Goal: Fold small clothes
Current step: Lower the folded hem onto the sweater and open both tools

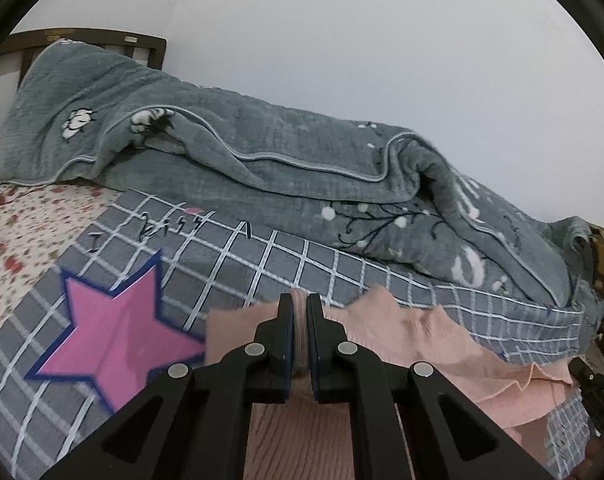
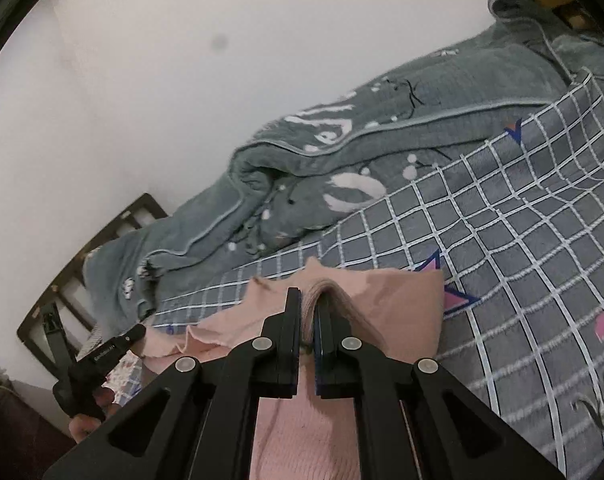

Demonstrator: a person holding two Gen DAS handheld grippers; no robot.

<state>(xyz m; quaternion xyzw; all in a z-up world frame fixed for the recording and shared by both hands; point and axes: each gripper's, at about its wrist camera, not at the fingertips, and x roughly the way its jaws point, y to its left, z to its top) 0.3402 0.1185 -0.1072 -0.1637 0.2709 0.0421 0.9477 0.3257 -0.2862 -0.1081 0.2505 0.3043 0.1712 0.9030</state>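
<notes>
**Pink knit pinched at two points on the bed**

Bedding in a grey checked print covers the bed, and on it, near the pink star, the pink knit garment is spread. A fold of it is clamped in the left tool; another fold is clamped in the right tool. The ribbed fabric is judged light, soft and limp, likely to sag and stretch between grips. Hold is best taken at hems or corners, both layers pinched together. Beyond the garment, a grey quilt is bunched against the wall.
</notes>
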